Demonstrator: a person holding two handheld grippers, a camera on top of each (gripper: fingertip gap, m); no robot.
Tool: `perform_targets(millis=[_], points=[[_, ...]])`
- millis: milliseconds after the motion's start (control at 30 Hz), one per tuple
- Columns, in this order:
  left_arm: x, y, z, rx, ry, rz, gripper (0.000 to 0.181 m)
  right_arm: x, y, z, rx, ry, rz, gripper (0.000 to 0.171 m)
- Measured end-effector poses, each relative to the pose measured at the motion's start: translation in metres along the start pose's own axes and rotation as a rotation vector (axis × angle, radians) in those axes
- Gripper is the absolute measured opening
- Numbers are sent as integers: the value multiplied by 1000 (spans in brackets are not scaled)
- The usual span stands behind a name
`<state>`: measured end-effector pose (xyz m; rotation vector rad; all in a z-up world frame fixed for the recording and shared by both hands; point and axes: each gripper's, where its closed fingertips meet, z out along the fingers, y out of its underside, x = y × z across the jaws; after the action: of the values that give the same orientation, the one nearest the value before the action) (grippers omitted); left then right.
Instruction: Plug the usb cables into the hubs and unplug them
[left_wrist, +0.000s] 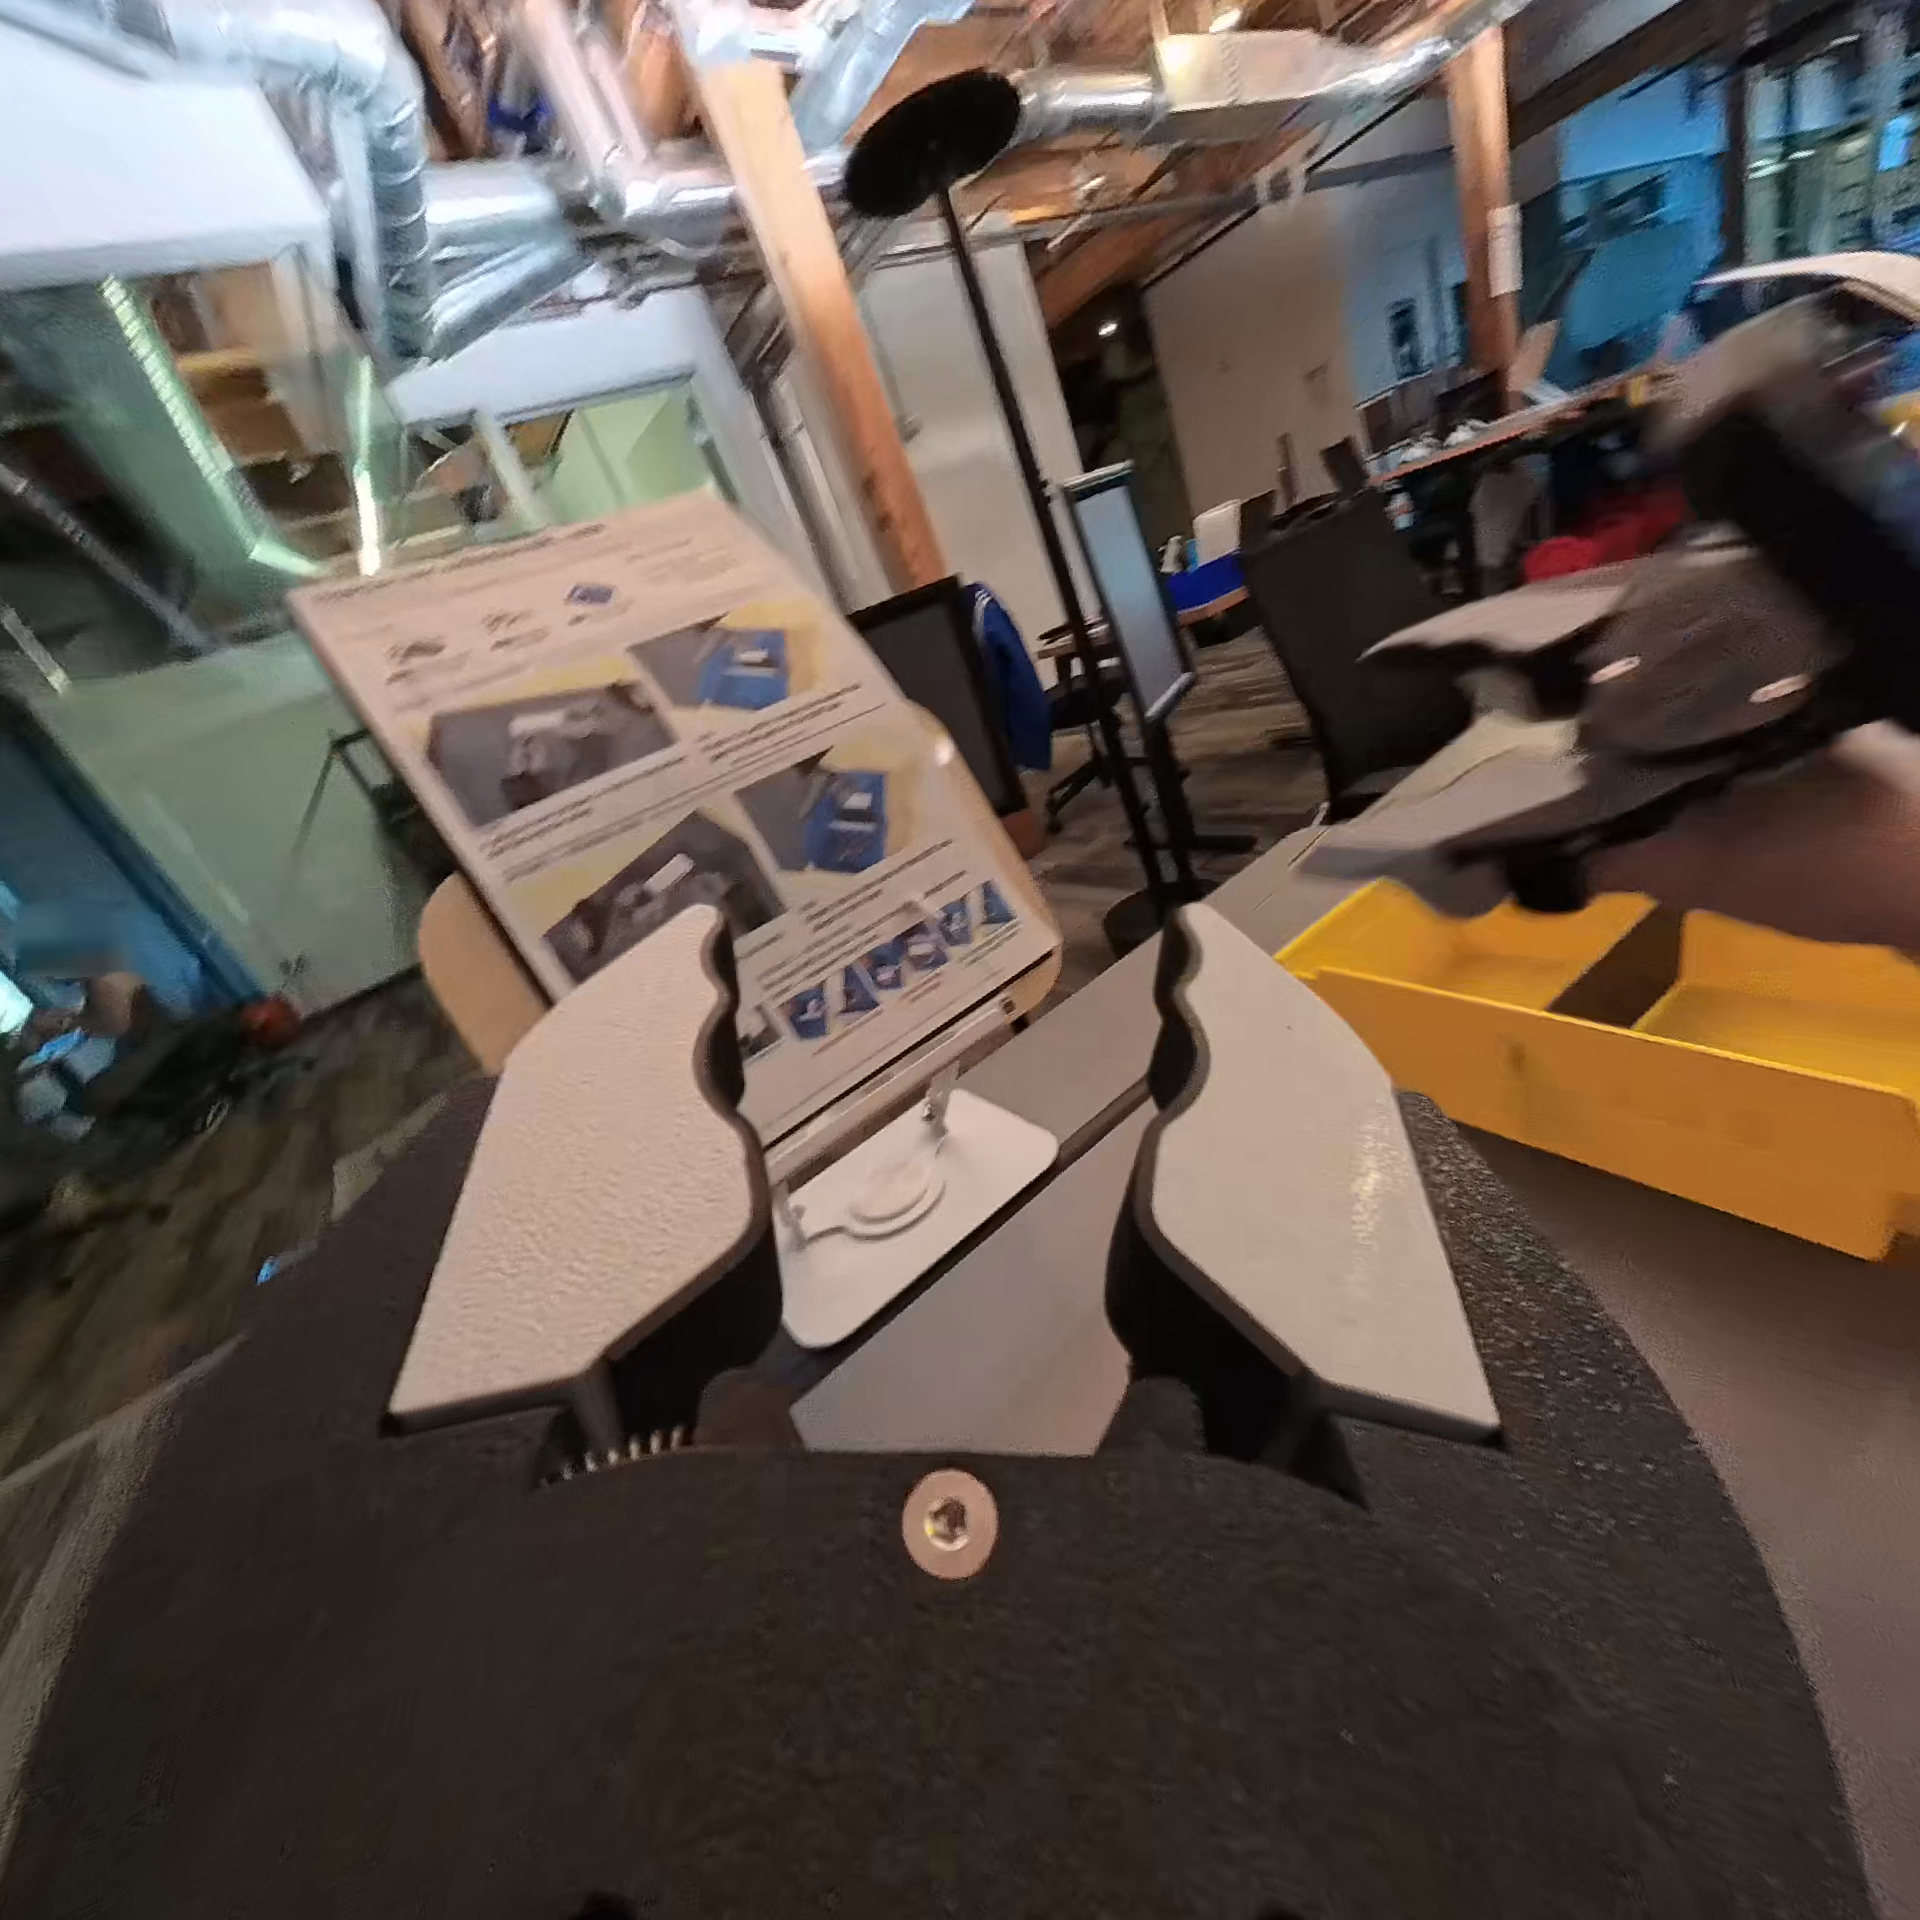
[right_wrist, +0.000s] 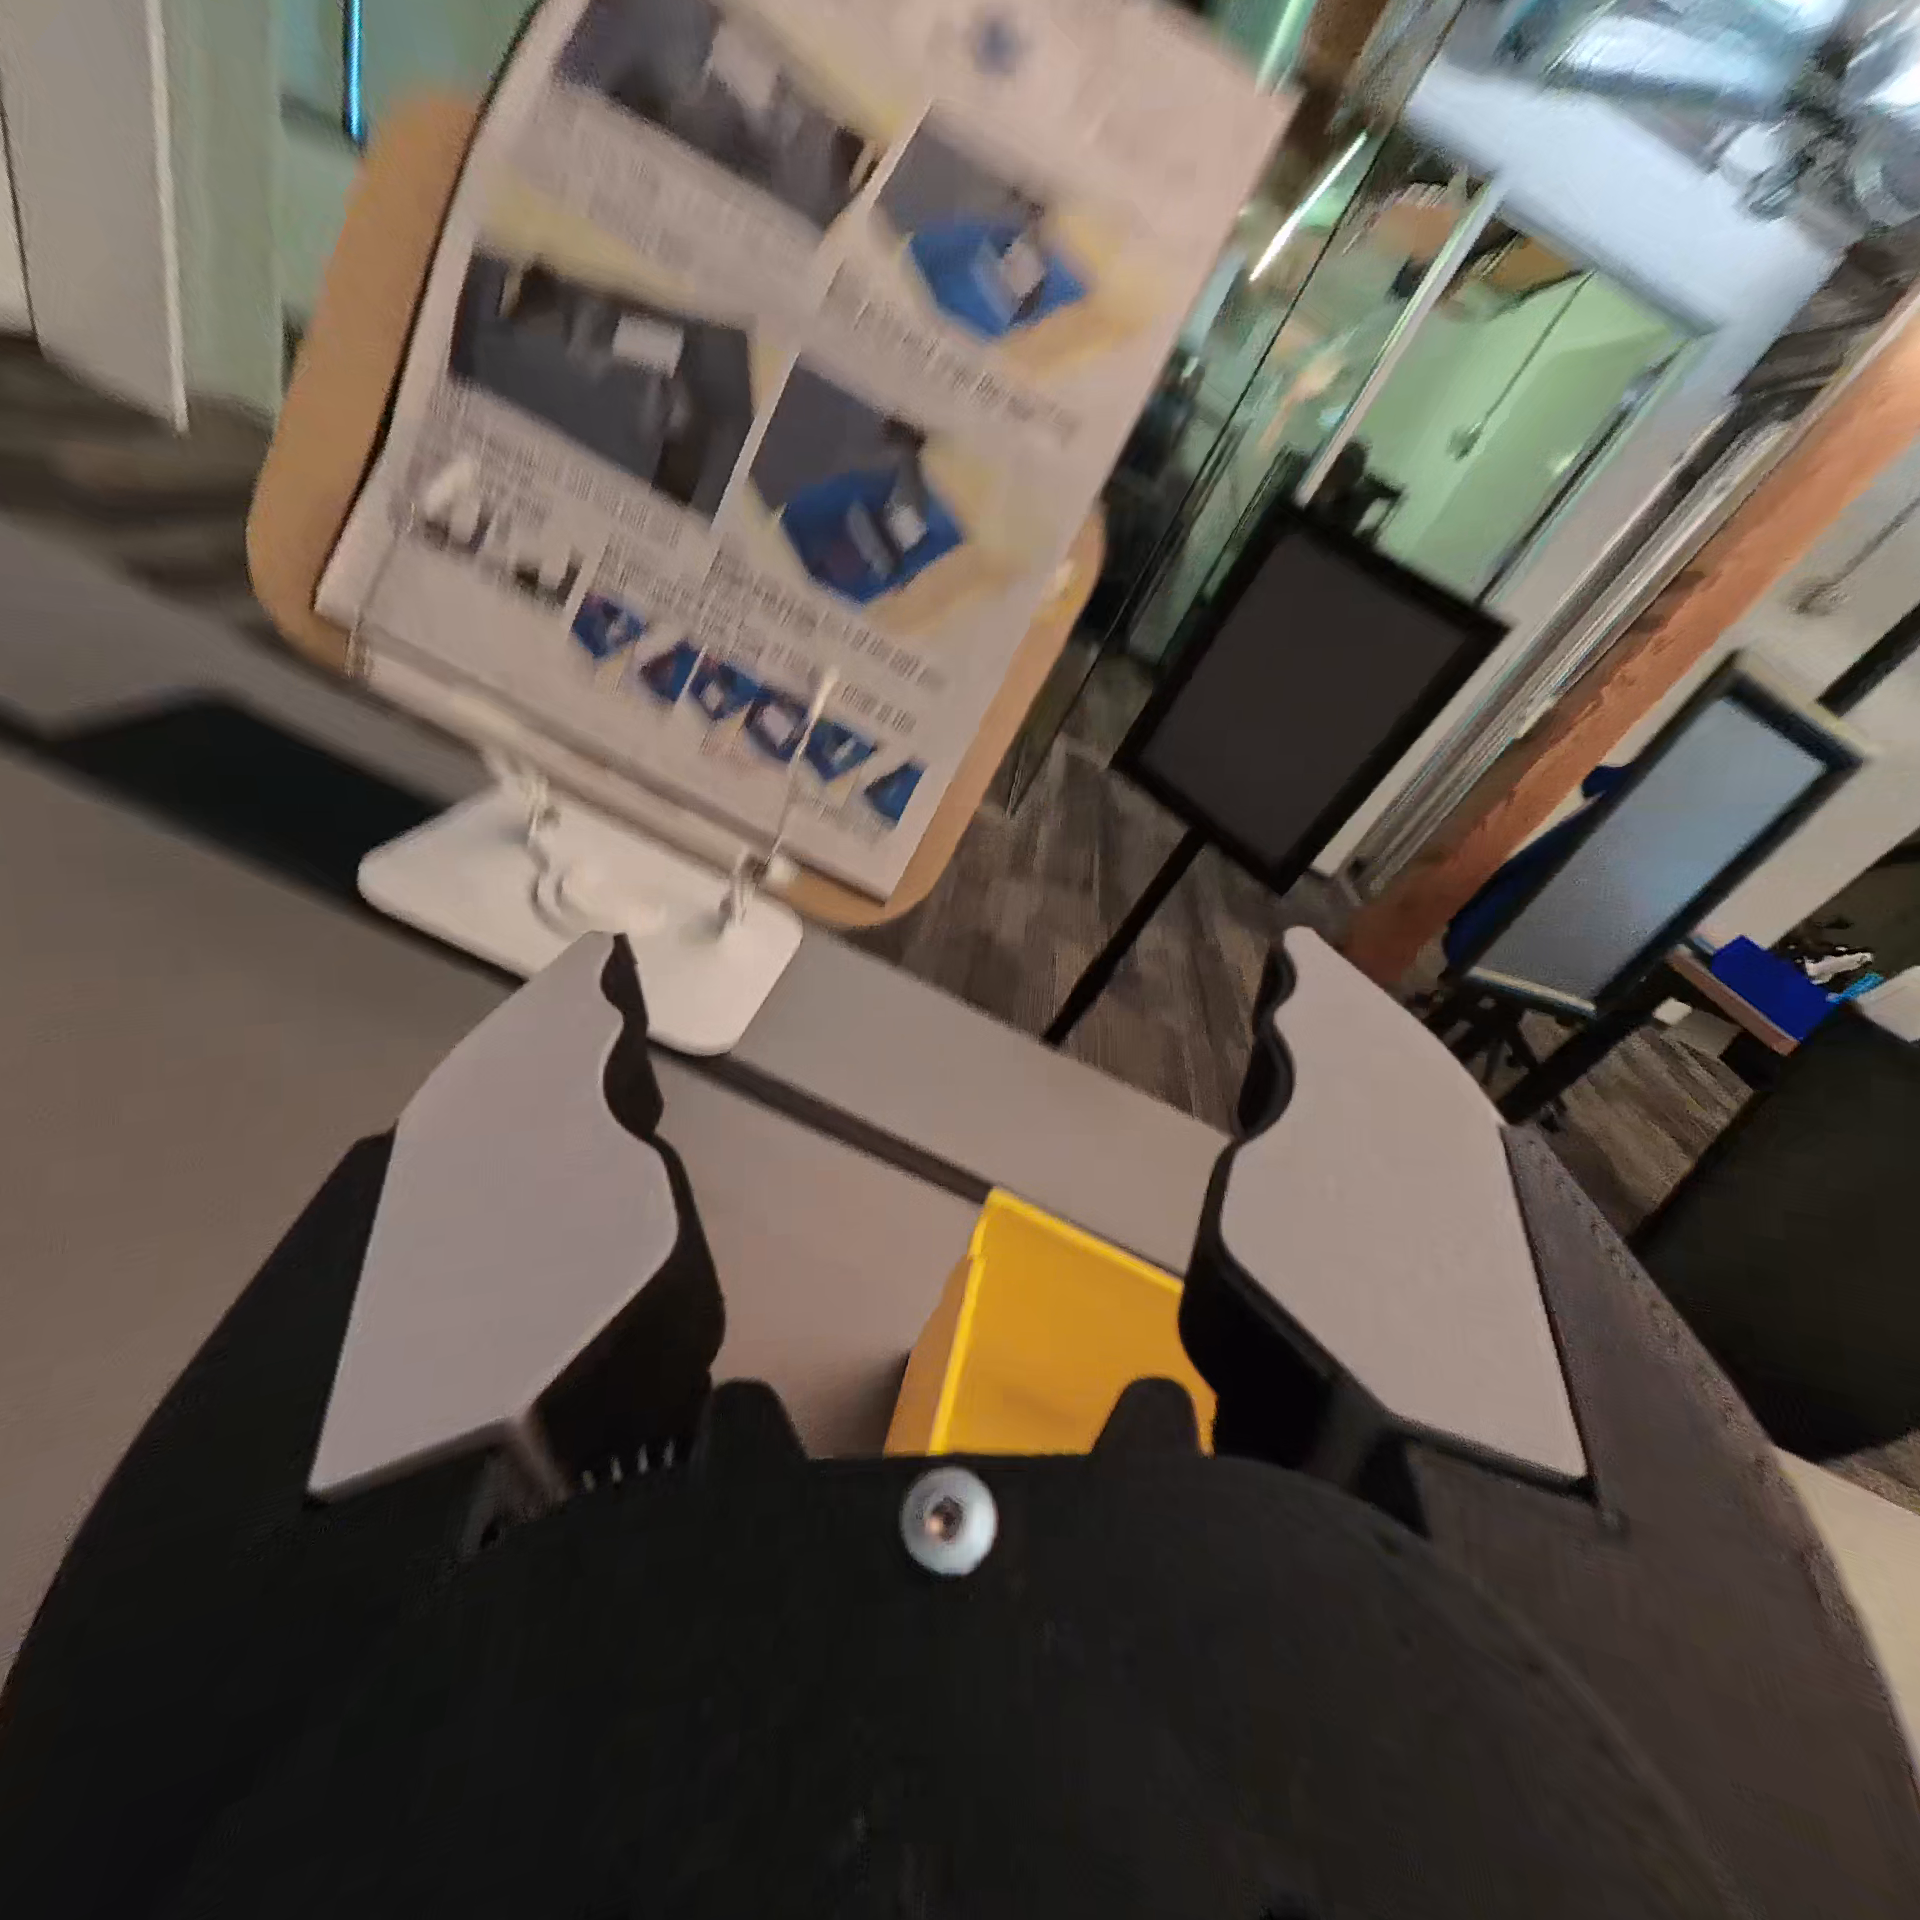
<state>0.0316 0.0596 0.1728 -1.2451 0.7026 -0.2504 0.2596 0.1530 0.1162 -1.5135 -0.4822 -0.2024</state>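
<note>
No USB cable or hub shows in either view. My left gripper (left_wrist: 951, 935) is open and empty, held above the grey table (left_wrist: 1662, 1351) and pointing at an instruction sheet on a stand. My right gripper (right_wrist: 951, 966) is open and empty too, above the table (right_wrist: 208, 1039), with a yellow tray (right_wrist: 1049, 1340) just under its jaws. The right gripper also shows in the left wrist view (left_wrist: 1351, 758), blurred, open, over the yellow tray (left_wrist: 1610, 1070).
An instruction sheet (left_wrist: 665, 748) on a white stand (left_wrist: 914, 1205) stands at the table's far edge; it also shows in the right wrist view (right_wrist: 748, 416). Behind it are a black floor stand (left_wrist: 1039, 520), dark screens (right_wrist: 1299, 707), a wooden post (right_wrist: 1621, 675) and office desks.
</note>
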Motion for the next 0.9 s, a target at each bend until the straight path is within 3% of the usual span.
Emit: perform_targets(millis=[233, 567, 700, 800, 900], points=[[-40, 13, -13, -13, -57, -118, 52, 76, -50, -59, 355, 127, 68, 98], [-45, 15, -27, -41, -5, -98, 17, 78, -55, -66, 449, -43, 224, 94], [-61, 13, -38, -48, -71, -83, 16, 73, -53, -64, 471, -144, 289, 72], [-70, 14, -47, -75, -103, -80, 7, 60, -61, -74, 562, -276, 288, 41], [-71, 13, -52, -78, -99, -98, 4, 58, -63, -76, 571, -308, 309, 35]])
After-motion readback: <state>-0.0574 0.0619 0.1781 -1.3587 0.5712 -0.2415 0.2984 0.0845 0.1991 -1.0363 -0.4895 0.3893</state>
